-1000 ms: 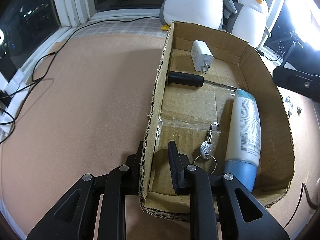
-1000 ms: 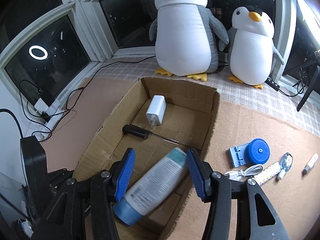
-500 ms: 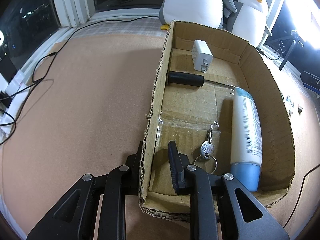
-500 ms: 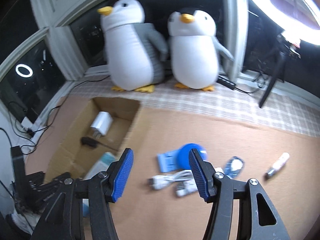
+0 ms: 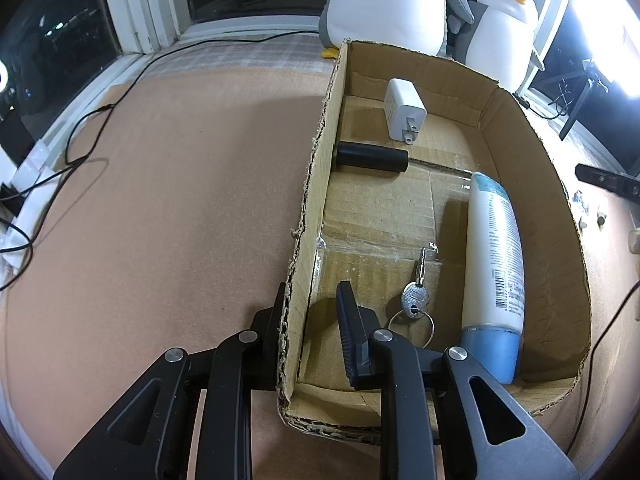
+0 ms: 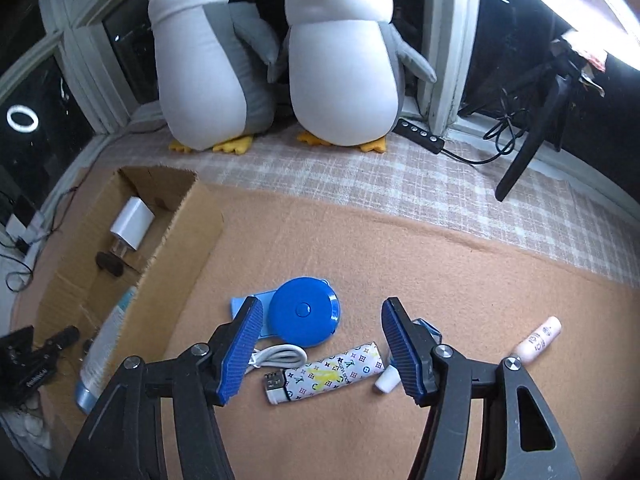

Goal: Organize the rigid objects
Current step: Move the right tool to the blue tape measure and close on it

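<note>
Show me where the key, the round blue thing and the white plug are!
key point(image 5: 416, 298): left wrist view, on its silver head.
round blue thing point(image 6: 304, 311): right wrist view, on its centre button.
white plug point(image 5: 403, 108): left wrist view, on its body.

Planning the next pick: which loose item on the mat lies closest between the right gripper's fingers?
The patterned lighter, lying directly between the open right gripper's fingers. The blue tape measure sits farther ahead, and the pink tube lies off right.
</note>
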A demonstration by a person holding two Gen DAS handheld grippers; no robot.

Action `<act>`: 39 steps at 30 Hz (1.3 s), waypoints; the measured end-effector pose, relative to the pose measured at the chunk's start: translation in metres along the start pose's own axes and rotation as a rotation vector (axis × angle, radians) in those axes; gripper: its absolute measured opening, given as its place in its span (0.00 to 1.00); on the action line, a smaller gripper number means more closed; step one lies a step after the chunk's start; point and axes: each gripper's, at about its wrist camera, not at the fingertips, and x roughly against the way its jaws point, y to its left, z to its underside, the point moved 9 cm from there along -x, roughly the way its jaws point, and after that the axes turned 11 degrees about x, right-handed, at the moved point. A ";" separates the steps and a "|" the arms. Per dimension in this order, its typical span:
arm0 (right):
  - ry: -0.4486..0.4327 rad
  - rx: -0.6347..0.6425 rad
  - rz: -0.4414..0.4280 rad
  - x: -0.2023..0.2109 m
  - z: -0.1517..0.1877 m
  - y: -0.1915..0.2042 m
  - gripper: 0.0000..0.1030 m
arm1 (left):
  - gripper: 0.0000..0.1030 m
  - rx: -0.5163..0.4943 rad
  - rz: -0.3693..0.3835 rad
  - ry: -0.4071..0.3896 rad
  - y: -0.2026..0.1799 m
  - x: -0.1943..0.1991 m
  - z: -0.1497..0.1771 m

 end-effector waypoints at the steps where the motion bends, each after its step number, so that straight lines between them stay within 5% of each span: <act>1: 0.005 0.018 0.008 -0.005 0.001 0.002 0.57 | 0.20 0.000 0.000 0.000 0.001 0.000 0.000; 27: 0.124 0.102 0.010 -0.050 0.004 0.017 0.56 | 0.20 0.002 -0.001 0.001 -0.001 0.000 0.000; 33: 0.130 0.101 0.000 -0.052 0.005 0.018 0.45 | 0.20 0.003 -0.001 0.002 -0.001 0.000 0.000; 39: 0.123 0.089 0.000 -0.053 0.005 0.017 0.45 | 0.20 0.003 -0.001 0.002 -0.001 -0.001 0.001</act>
